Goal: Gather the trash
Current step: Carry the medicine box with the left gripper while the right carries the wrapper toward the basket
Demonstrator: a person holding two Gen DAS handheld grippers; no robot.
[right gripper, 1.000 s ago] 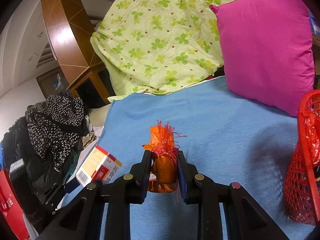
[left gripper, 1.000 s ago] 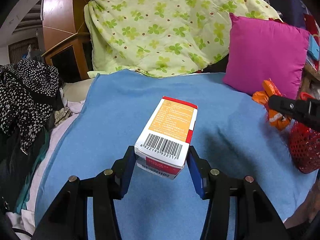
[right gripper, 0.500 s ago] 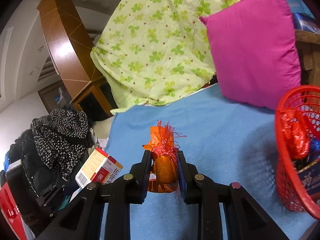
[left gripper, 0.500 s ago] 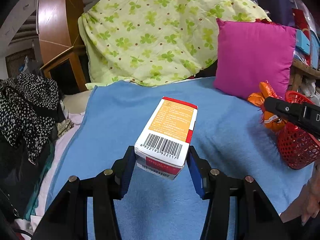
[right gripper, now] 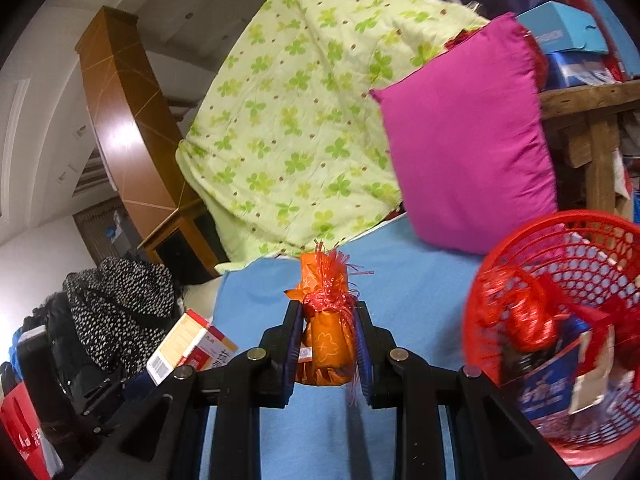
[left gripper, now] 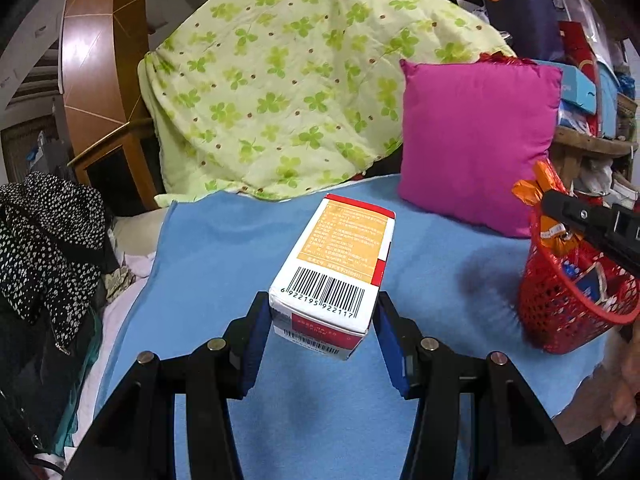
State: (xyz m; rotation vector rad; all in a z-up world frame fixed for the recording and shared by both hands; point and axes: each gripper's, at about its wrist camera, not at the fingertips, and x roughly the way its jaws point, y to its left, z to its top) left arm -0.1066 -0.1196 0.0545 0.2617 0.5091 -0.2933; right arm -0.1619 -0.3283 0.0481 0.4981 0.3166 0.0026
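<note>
A bed spread with a blue blanket [left gripper: 224, 264] fills the scene, a dark spotted garment [left gripper: 44, 236] heaped at its left edge, a clover-print quilt [left gripper: 296, 92] bunched at the head and a magenta pillow [left gripper: 476, 144] leaning beside it. Moving rightward, the left claw [left gripper: 323, 328] is closed on the near end of a white-and-orange carton [left gripper: 340, 264], barcode face up, held clear above the blanket. Further right, the right claw [right gripper: 327, 344] pinches an orange wrapped packet [right gripper: 326, 336] tied with red ribbon — its jaws are narrow, pressed on both sides of it. At the far right stands the red mesh basket [right gripper: 592, 224], on the blanket near the pillow and already holding red wrapping and printed packets. In the left wrist view the packet hangs at the basket's rim, so the step in hand looks like carrying both pieces of trash to the basket, the right one nearest. Next, I judge, the right claw needs to get squarely over the basket's mouth and let go — then the carton follows, tipped so its long body drops inside rather than catching on the rim.
</note>
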